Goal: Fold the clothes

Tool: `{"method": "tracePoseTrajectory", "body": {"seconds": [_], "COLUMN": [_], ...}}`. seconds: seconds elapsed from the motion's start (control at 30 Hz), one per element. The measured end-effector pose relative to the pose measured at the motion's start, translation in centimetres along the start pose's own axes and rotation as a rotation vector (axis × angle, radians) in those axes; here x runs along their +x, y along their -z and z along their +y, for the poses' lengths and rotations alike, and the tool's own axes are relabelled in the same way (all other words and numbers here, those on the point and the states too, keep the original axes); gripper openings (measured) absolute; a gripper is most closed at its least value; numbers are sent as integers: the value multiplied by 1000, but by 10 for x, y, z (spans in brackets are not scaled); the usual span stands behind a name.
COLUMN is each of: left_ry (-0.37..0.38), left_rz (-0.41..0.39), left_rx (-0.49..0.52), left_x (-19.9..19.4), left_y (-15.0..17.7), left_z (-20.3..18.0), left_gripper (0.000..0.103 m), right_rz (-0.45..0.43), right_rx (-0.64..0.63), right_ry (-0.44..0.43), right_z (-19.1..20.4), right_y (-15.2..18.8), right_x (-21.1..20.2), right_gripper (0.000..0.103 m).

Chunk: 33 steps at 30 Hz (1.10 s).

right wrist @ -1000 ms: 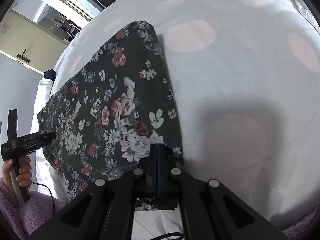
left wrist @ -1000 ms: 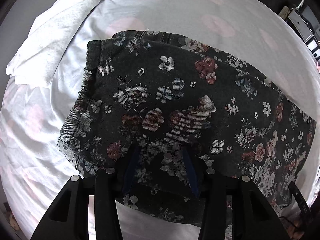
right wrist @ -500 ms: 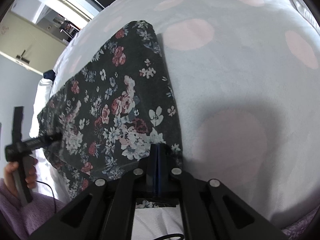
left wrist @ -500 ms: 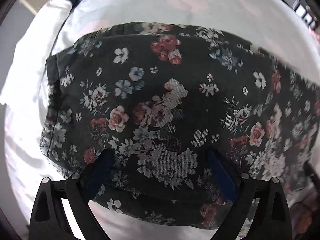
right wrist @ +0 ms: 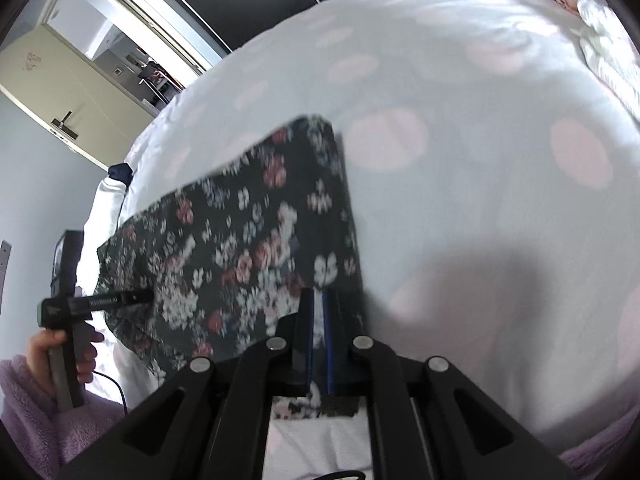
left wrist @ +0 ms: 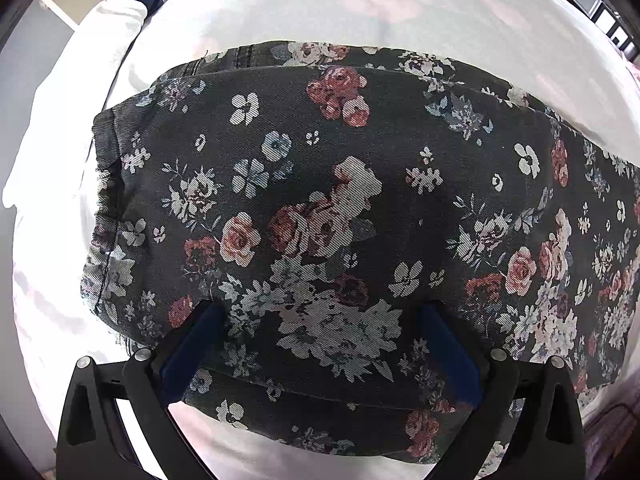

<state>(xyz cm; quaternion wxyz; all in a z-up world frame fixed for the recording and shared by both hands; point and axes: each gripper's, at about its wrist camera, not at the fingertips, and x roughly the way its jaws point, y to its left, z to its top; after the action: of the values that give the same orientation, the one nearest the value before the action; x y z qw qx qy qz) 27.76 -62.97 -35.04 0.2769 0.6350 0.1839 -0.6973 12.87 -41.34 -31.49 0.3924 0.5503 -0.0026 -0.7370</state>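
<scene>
Denim floral trousers (left wrist: 340, 200) lie folded directly below the wide-open left gripper (left wrist: 320, 320), long axis running rightward toward the right gripper (right wrist: 318, 320), whose jaws are opening empty.

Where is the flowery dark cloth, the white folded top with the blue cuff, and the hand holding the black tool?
flowery dark cloth (left wrist: 320, 208), left wrist view, middle of its top layer.
white folded top (left wrist: 100, 52), left wrist view, on its sleeve.
hand (right wrist: 60, 354), right wrist view, fingers around the handle.
</scene>
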Motion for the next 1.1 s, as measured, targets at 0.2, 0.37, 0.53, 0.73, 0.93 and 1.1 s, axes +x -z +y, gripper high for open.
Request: {"method": "tracePoseTrajectory", "body": {"seconds": [0.2, 0.37, 0.53, 0.73, 0.93, 1.1], "left_ry": [2, 2, 2, 1, 0, 0], "left_rz": [0, 0, 0, -6, 0, -1], "left_rx": [-1, 0, 6, 6, 7, 8], "left_x": [1, 3, 3, 1, 0, 0], "left_y": [-4, -7, -11, -13, -6, -8], "left_z": [-7, -14, -12, -19, -24, -30], "left_gripper": [102, 103, 103, 103, 103, 103], "right_rz": [-11, 38, 92, 20, -13, 29], "right_rx": [-54, -63, 39, -21, -36, -14], "right_ry": [-49, -54, -26, 14, -13, 23], "right_z": [13, 15, -13, 4, 12, 4], "right_y": [-31, -37, -37, -37, -57, -63], "right_x": [5, 34, 64, 41, 31, 59], "right_gripper": [6, 3, 0, 0, 2, 0]}}
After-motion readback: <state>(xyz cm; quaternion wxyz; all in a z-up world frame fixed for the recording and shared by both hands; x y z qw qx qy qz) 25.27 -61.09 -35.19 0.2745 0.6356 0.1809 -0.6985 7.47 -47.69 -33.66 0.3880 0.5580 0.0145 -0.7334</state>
